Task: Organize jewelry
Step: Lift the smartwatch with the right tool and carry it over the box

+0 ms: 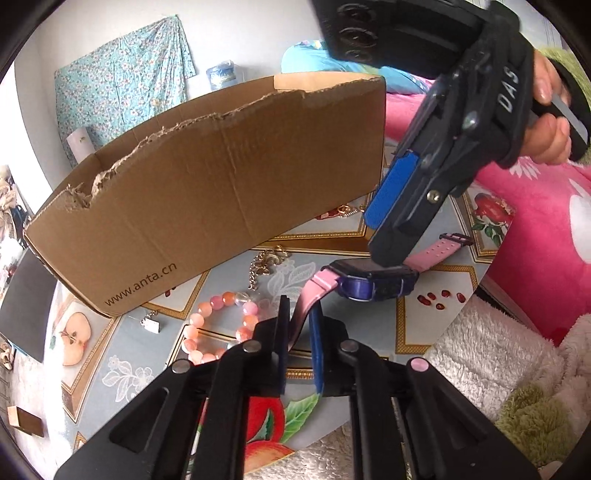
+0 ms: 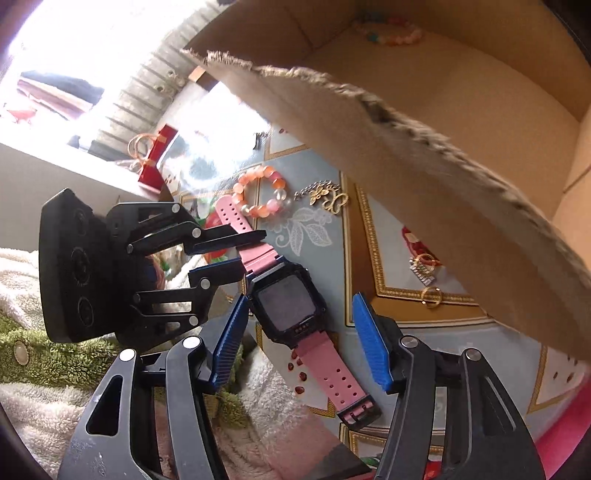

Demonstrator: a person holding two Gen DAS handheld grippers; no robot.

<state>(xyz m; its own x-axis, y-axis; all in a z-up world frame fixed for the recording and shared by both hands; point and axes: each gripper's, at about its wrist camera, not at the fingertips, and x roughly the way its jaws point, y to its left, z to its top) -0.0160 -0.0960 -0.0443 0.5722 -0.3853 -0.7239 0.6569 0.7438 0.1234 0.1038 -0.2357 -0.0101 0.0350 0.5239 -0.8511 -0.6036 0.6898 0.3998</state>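
Left wrist view: the left claw [image 1: 300, 341] is clamped on the pink strap of the dark square-faced watch [image 1: 373, 282] lying on the patterned tabletop [image 1: 424, 325], right claw [image 2: 306, 343] spread astride it; next, I judge, lift toward the torn cardboard box [image 1: 207, 177] at eleven o'clock.

A white wall [image 1: 92, 33] stands at the far side, with a floral blue cloth [image 1: 122, 85] hung on it. Fruit-printed table cover [image 1: 417, 314] underfoot of the scene. Bright pink blanket [image 1: 546, 229] at right. Strong daylight enters far left through a window [image 2: 74, 44].
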